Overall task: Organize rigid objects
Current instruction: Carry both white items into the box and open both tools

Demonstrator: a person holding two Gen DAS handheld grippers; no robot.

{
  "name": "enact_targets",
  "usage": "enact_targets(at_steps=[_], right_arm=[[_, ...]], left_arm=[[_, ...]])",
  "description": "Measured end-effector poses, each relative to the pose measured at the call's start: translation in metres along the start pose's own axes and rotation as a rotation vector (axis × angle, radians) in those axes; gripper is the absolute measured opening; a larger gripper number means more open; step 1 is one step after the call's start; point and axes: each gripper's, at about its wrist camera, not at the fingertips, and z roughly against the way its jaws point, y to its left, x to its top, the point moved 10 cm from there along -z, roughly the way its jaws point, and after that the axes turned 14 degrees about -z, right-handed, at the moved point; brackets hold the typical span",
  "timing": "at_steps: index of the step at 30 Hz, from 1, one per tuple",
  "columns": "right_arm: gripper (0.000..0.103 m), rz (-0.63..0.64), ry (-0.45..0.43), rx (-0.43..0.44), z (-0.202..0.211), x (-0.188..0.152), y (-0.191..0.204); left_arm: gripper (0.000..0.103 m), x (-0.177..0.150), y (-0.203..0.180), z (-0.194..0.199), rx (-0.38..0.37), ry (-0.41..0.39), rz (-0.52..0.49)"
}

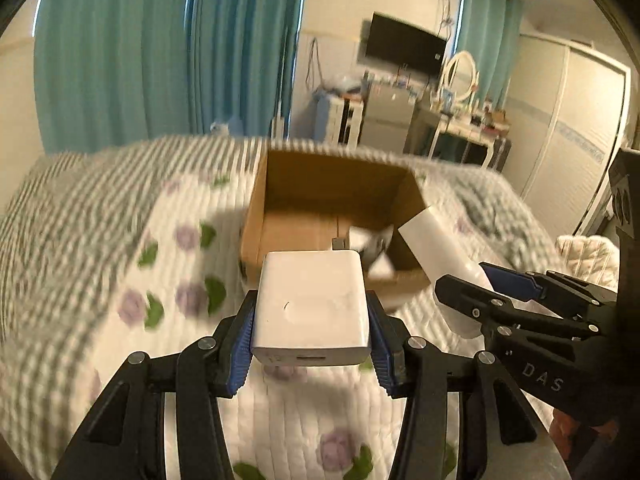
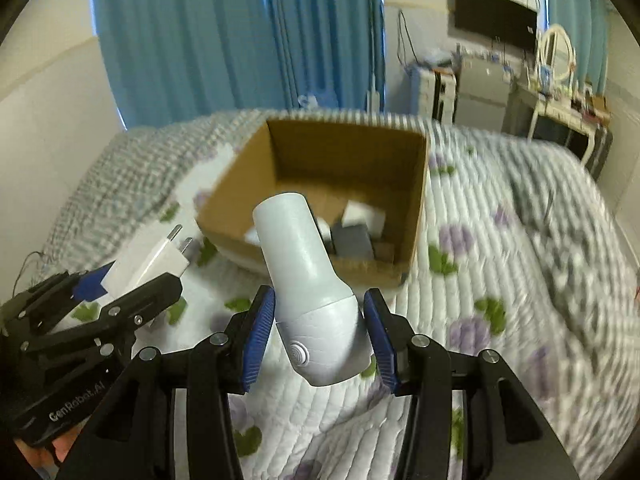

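My left gripper is shut on a white power adapter, held above the quilt just in front of the open cardboard box. The adapter's prongs point toward the box and also show in the right wrist view. My right gripper is shut on a pale grey-white bottle-shaped device with a round button, its nose over the box's near edge. The device also shows in the left wrist view. Several white and grey blocks lie inside the box.
The box rests on a bed with a floral quilt and a striped blanket. Blue curtains, a wall TV, a dresser with a mirror and a wardrobe stand behind.
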Motion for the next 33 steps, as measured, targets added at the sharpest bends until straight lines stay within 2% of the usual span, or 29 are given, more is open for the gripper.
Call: enact_targets(at_steps=[6,8,11,14,18,20,24,31,33], right_arm=[[0.046,0.059,-0.097,0.017,0.020,0.061,0.013],[0.046,0.066,-0.121,0.015,0.019,0.082,0.013],[0.046,0.064,-0.132,0.030,0.009,0.107,0.013],[0.046,0.084,-0.105,0.028,-0.013,0.126,0.012],[0.045,0.109,-0.079,0.000,-0.042,0.139,0.005],[0.045,0.115,-0.069,-0.009,-0.054,0.141,-0.001],[0.044,0.116,-0.047,-0.018,-0.074,0.140,-0.012],[0.040,0.096,-0.014,-0.009,-0.094,0.130,-0.028],[0.037,0.087,-0.002,-0.006,-0.097,0.127,-0.031]], left_arm=[[0.050,0.063,0.027,-0.013,0.057,-0.067,-0.022],[0.050,0.081,0.034,-0.023,0.055,-0.078,-0.024],[0.050,0.099,0.040,-0.045,0.056,-0.082,-0.033],[0.050,0.111,0.040,-0.069,0.044,-0.073,-0.047],[0.050,0.112,0.034,-0.107,0.019,-0.031,-0.059],[0.050,0.109,0.026,-0.122,0.023,-0.018,-0.097],[0.051,0.092,0.017,-0.153,0.022,0.035,-0.129],[0.053,0.068,0.013,-0.179,0.020,0.129,-0.131],[0.056,0.068,0.013,-0.177,0.023,0.121,-0.129]])
